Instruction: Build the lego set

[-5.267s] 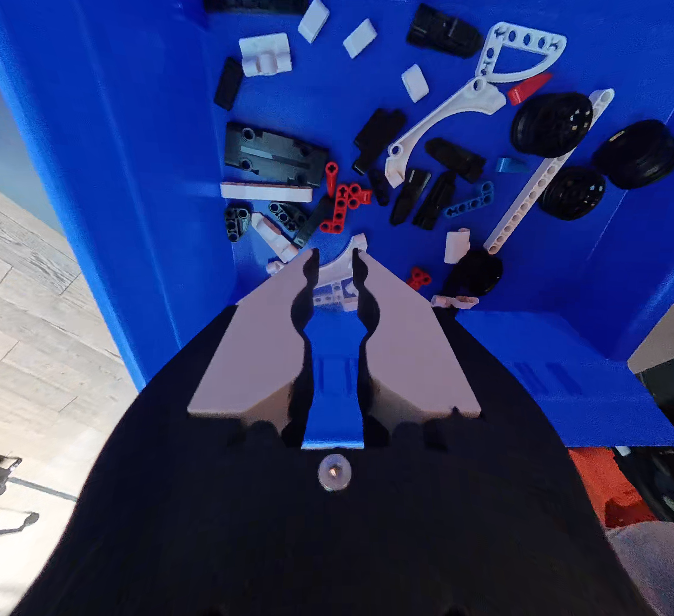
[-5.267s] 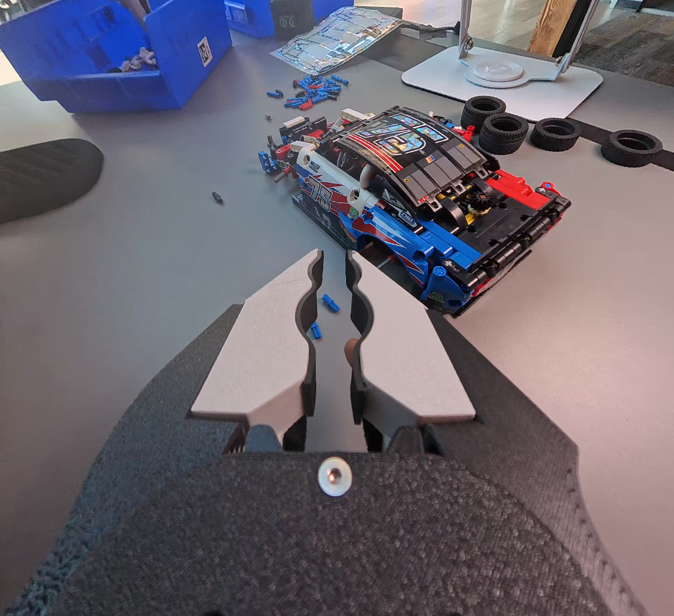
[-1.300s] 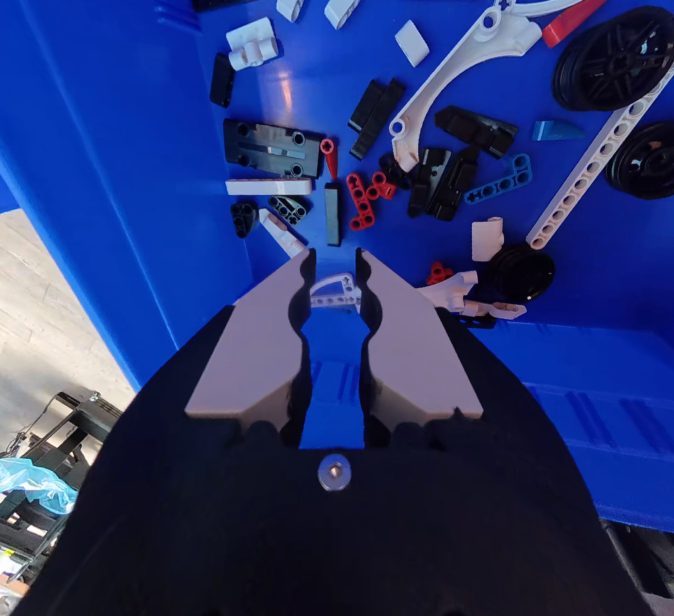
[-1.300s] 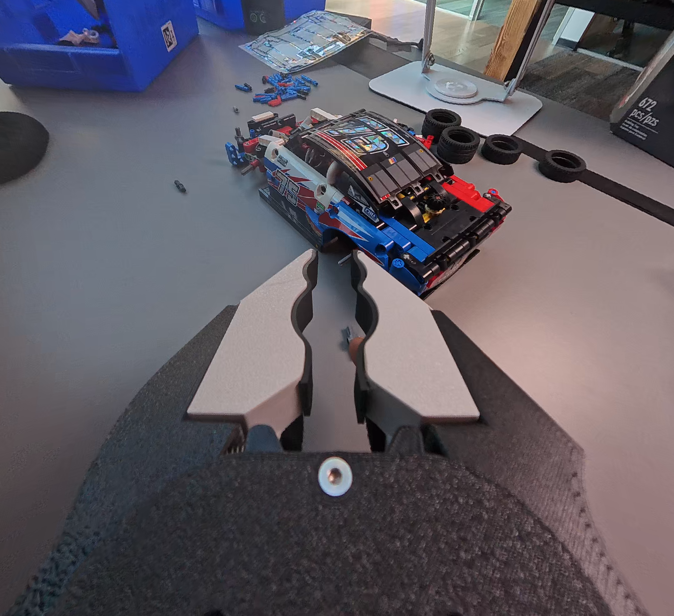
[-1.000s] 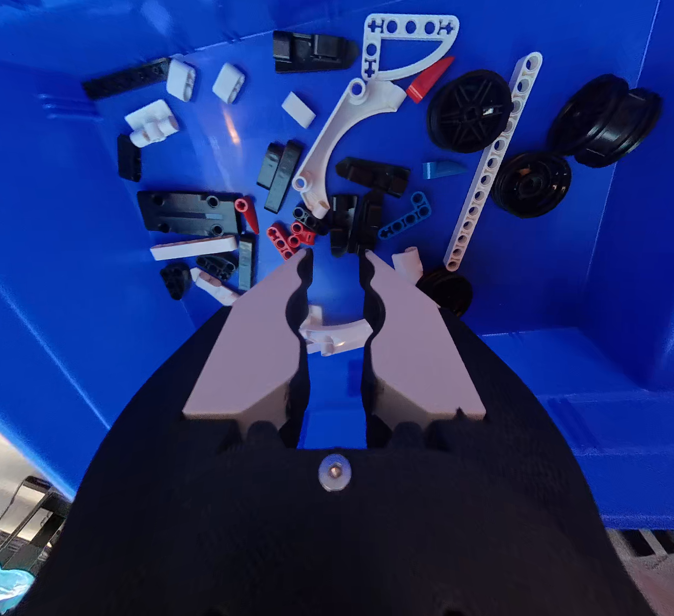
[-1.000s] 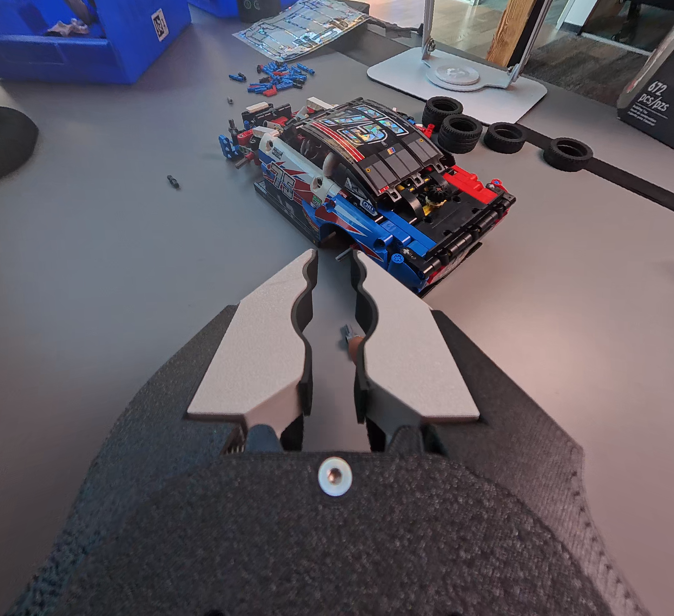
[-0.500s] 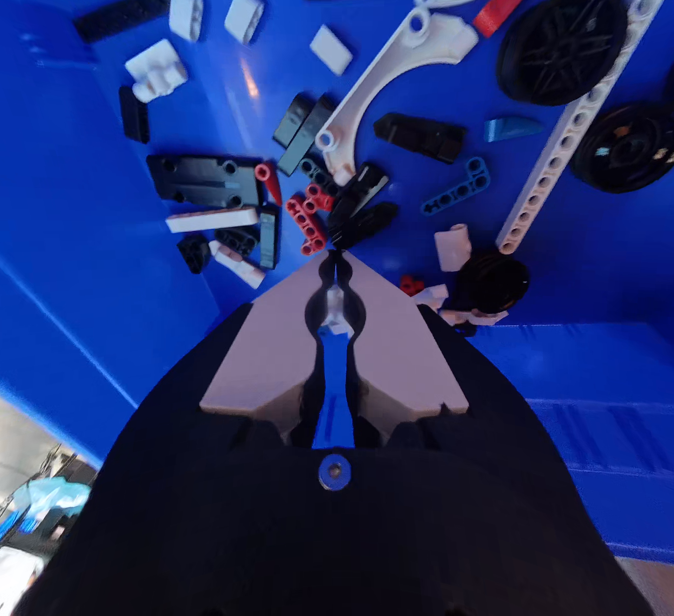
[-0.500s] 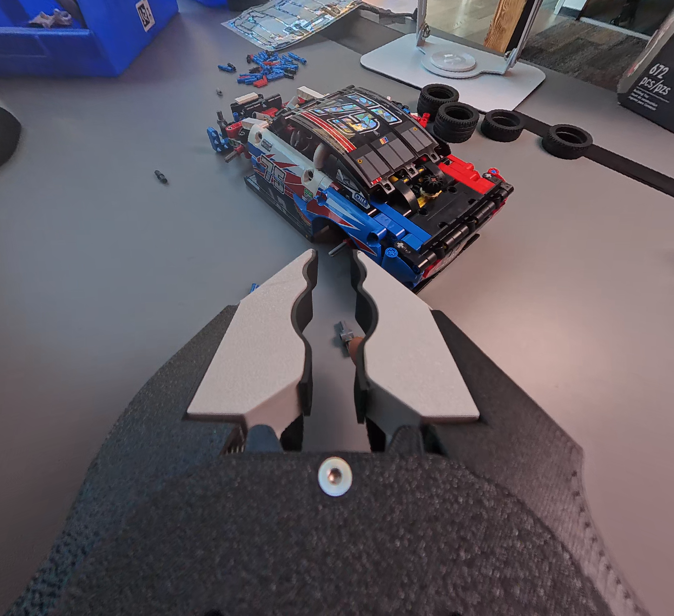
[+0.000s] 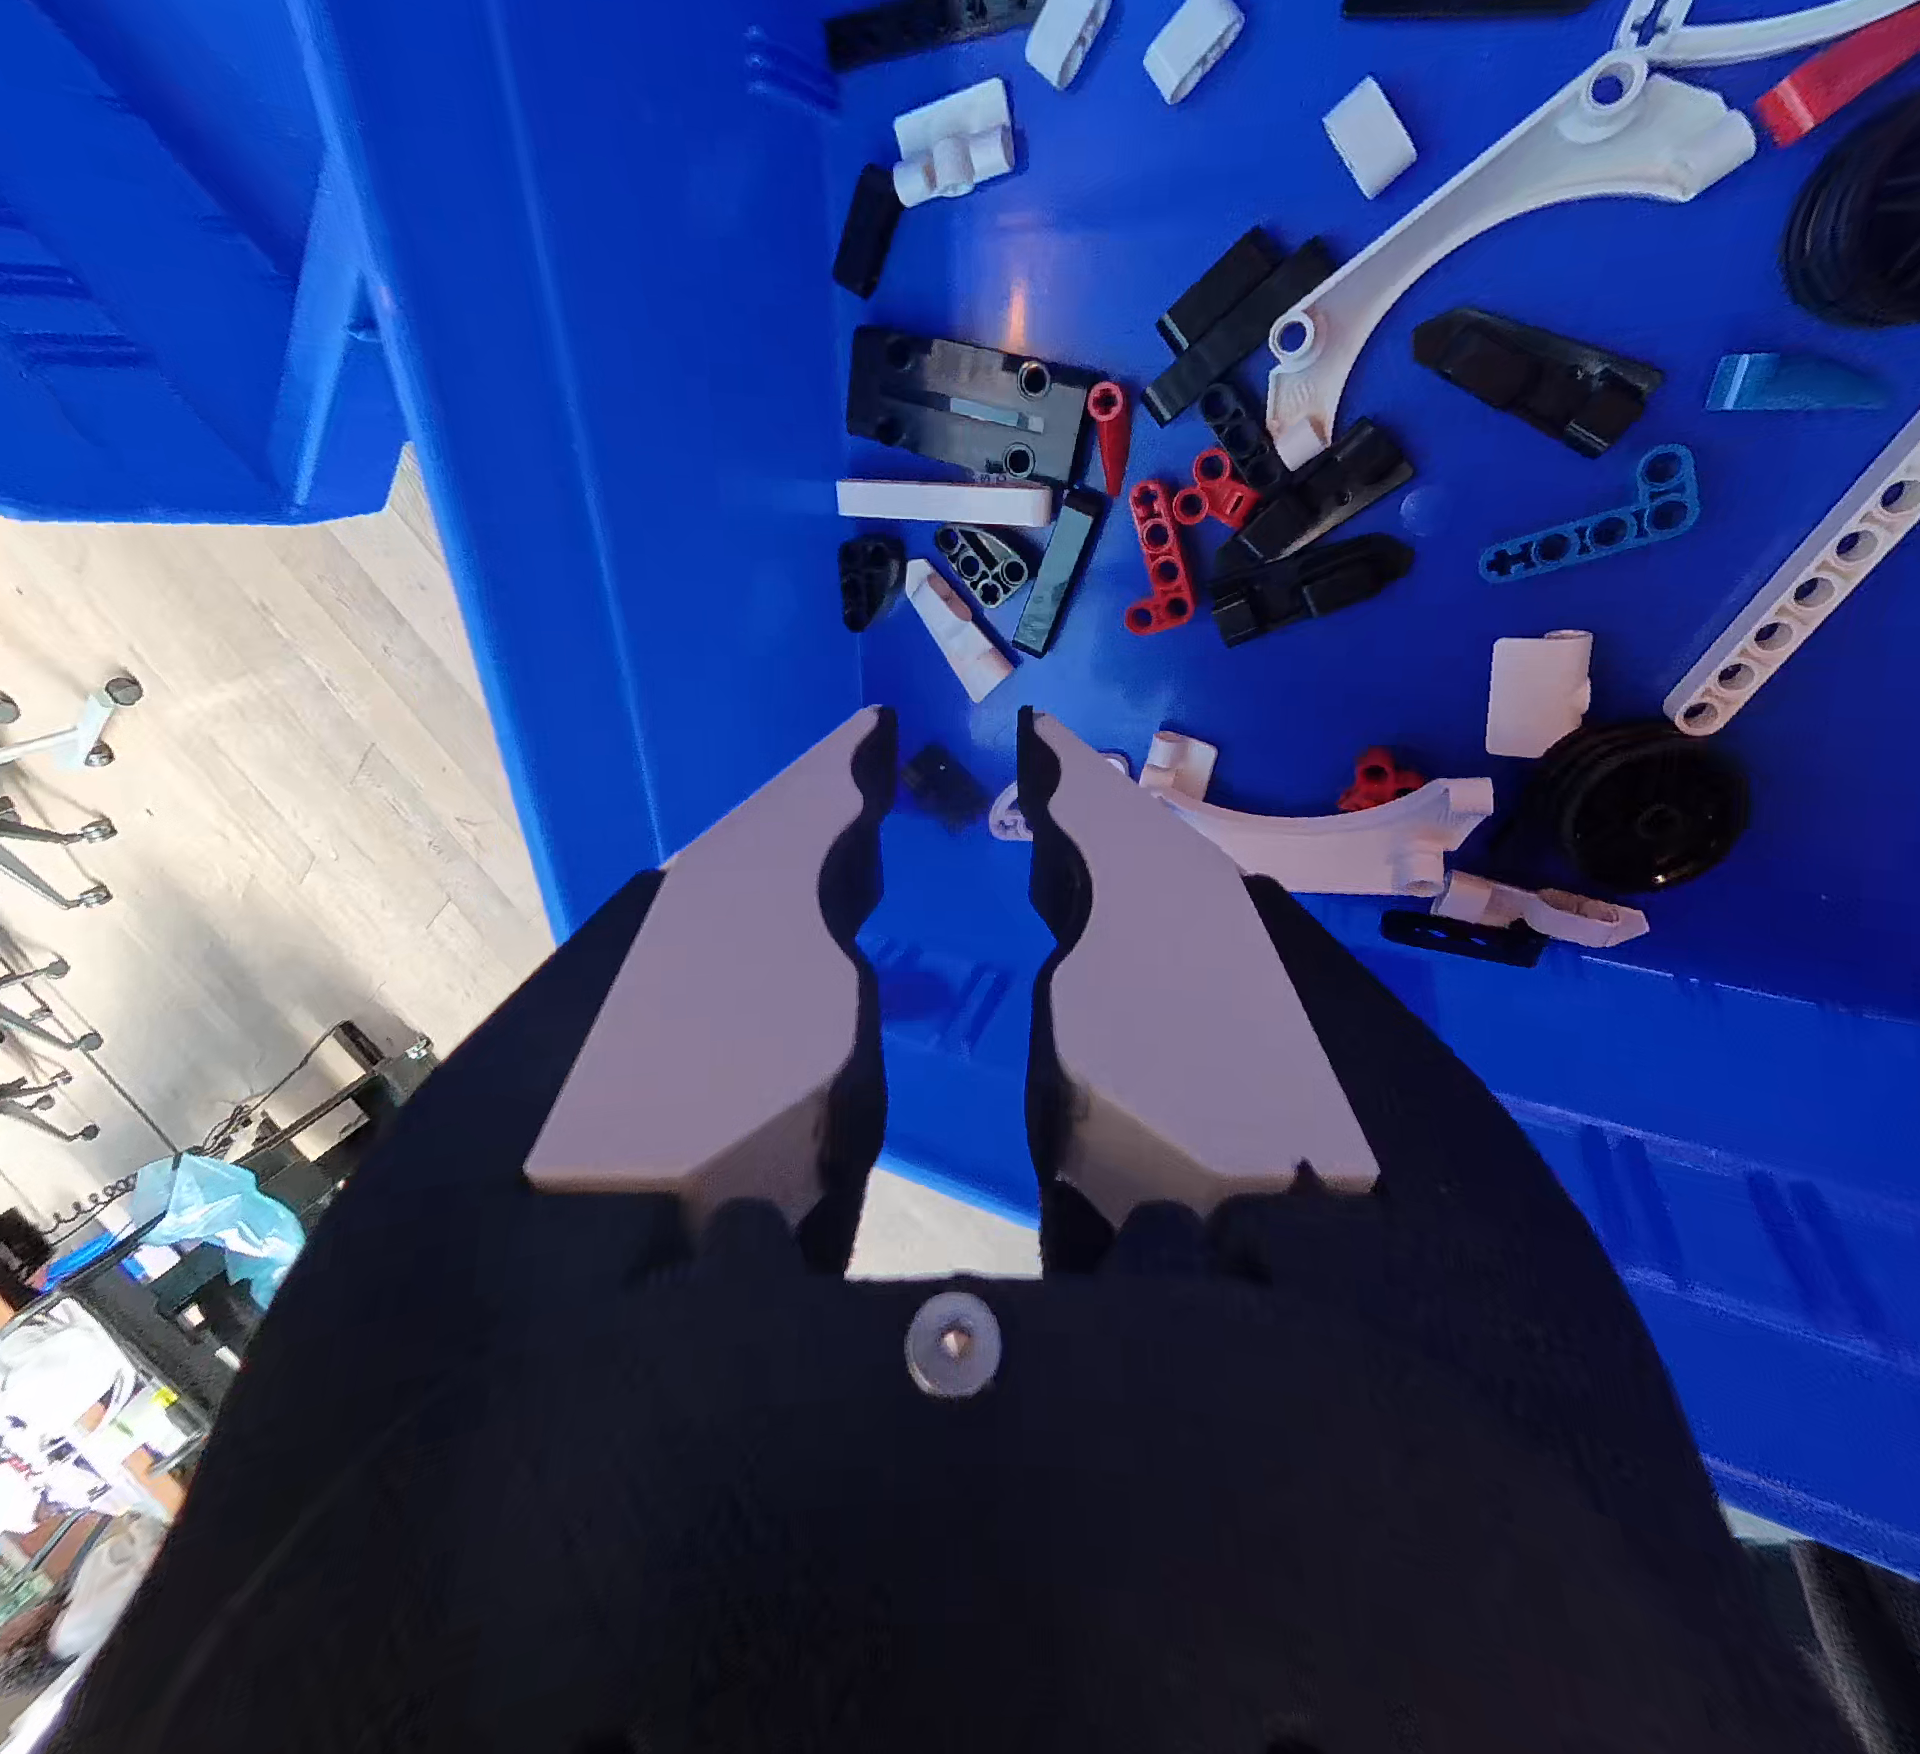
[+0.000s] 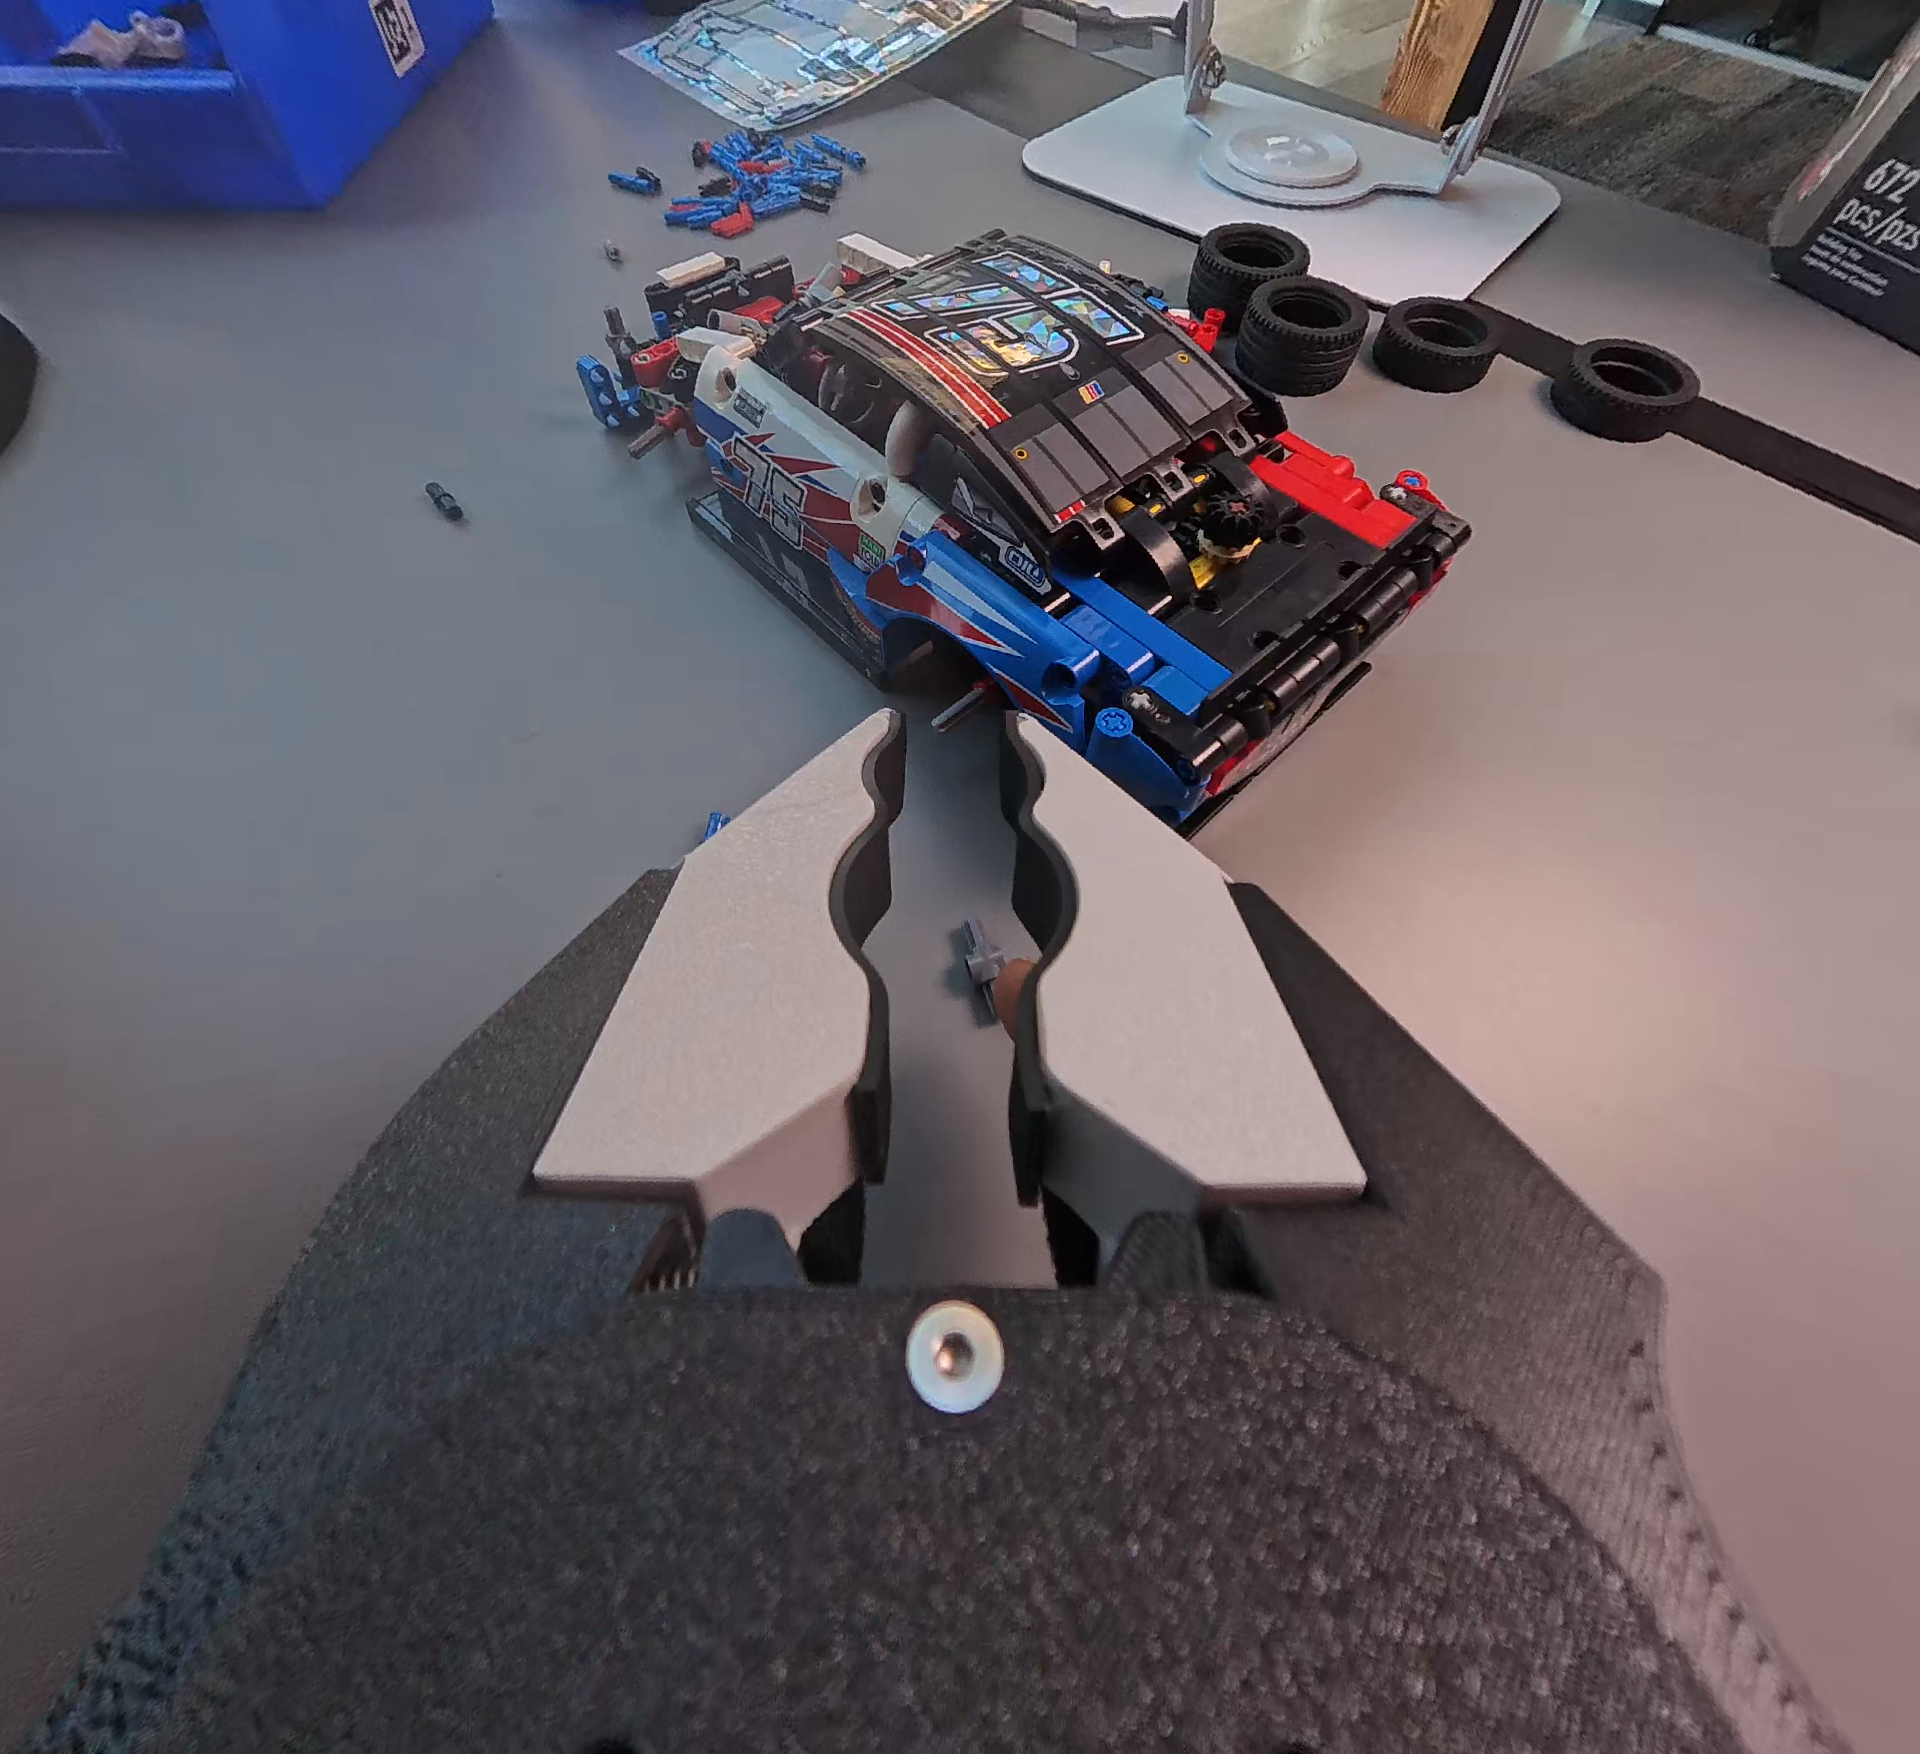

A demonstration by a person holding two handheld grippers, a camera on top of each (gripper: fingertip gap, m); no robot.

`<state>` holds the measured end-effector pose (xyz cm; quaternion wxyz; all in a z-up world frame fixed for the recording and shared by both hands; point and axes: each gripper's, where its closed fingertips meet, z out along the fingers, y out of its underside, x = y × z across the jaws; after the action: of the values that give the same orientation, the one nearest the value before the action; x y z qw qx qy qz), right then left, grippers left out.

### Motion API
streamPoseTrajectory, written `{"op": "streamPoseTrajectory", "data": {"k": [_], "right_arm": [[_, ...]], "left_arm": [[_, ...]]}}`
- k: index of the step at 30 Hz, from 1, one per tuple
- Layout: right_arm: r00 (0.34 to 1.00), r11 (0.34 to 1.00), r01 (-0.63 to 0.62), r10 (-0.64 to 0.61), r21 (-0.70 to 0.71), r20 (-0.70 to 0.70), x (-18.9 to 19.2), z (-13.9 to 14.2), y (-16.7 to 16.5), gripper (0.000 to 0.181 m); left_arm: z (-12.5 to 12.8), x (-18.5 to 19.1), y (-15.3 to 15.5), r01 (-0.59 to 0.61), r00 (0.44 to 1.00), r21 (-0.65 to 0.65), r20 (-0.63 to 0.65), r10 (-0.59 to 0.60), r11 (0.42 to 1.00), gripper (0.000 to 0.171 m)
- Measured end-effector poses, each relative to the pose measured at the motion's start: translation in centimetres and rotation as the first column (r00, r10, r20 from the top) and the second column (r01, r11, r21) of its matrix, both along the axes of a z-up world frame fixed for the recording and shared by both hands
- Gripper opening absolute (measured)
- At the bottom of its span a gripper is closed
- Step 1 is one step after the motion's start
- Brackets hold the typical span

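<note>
My left gripper (image 9: 951, 738) is open and empty over the near left corner of the blue bin (image 9: 644, 354), which holds loose lego pieces. A small black piece (image 9: 940, 782) lies between its tips. A white curved arch piece (image 9: 1320, 837) lies just right of the right finger, partly hidden by it. My right gripper (image 10: 951, 733) is open above the grey table, its tips just short of the lego race car (image 10: 1039, 499). A small grey connector (image 10: 977, 961) sits against the inner side of its right finger, with a brownish round thing beside it.
The bin also holds black wheel hubs (image 9: 1642, 805), a long white beam (image 9: 1808, 592), and red, blue and black parts. On the table are several black tyres (image 10: 1299, 333), a heap of blue pins (image 10: 758, 177), a sticker sheet (image 10: 821, 31), a stand base (image 10: 1288, 166) and blue bins (image 10: 260, 42). The tips of one gripper are about 65 centimetres away from the tips of the other.
The left gripper was shut on a white curved piece half a second ago; it is now open and that piece lies in the bin. The right gripper has drifted closer to the car.
</note>
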<state>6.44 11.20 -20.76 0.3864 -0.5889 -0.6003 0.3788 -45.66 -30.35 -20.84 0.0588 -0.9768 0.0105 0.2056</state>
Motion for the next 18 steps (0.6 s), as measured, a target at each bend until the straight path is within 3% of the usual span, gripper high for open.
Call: {"op": "streamPoseTrajectory", "data": {"k": [12,18], "right_arm": [[1.000,1.000,0.001,-0.001,0.002,-0.004,0.0,0.1,0.0,0.015],[1.000,1.000,0.000,0.000,0.001,-0.004,0.1,0.1,0.0,0.015]], "left_arm": [[0.4,-1.7,0.0,-0.055,0.998,0.058,0.008,0.055,0.997,0.022],[-1.5,-2.6,0.3,-0.073,0.996,-0.016,0.053,0.073,0.997,0.024]]}}
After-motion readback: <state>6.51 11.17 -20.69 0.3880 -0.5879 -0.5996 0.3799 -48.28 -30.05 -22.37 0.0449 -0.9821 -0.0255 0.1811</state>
